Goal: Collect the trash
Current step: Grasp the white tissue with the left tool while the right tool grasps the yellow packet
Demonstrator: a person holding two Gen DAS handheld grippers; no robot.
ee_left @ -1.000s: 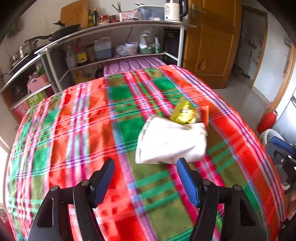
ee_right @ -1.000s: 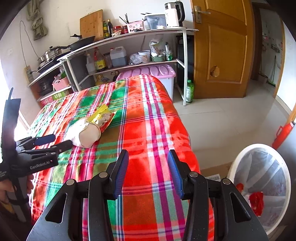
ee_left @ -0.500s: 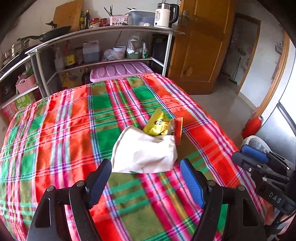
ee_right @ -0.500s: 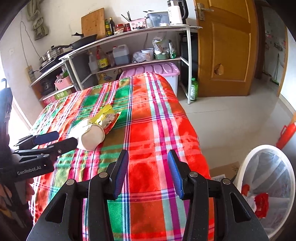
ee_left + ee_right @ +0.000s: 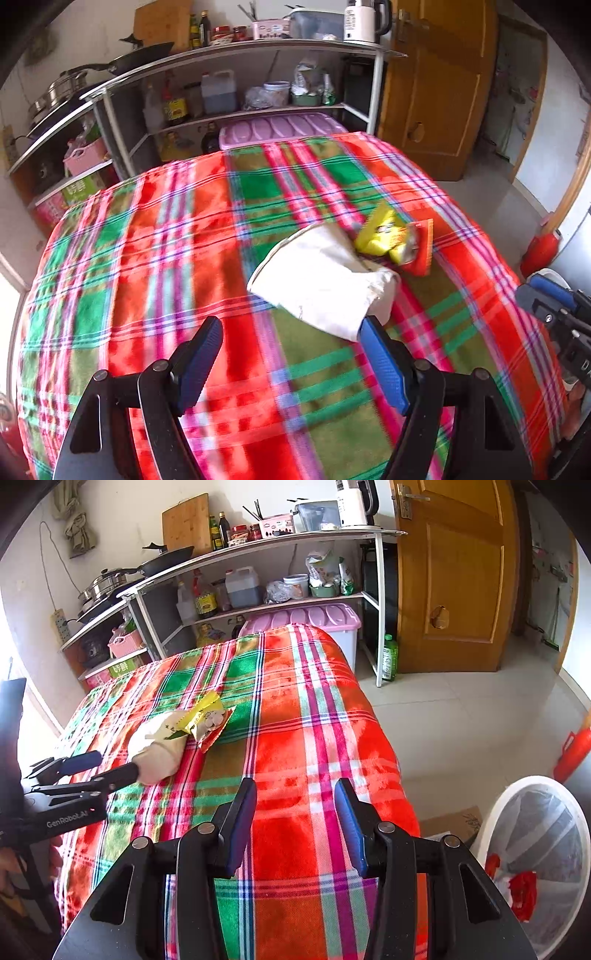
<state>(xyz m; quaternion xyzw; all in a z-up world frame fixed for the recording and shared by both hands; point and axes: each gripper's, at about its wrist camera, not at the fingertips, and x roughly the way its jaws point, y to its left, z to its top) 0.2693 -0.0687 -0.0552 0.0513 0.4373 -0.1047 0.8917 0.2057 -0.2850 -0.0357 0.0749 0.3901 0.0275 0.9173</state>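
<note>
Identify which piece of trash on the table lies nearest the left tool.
The white bag: it reaches the left tool at the near end, while the yellow wrapper and orange packet lie beyond it.

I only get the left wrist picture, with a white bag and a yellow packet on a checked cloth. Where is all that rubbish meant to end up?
Observer: A white bin stands on the floor beside the table, off its right side.
Operator: Anything in it?
Observer: Yes, something red lies inside.
Operator: Is the other gripper carrying anything?
Observer: No, the right gripper is open, with only the cloth below it.
</note>
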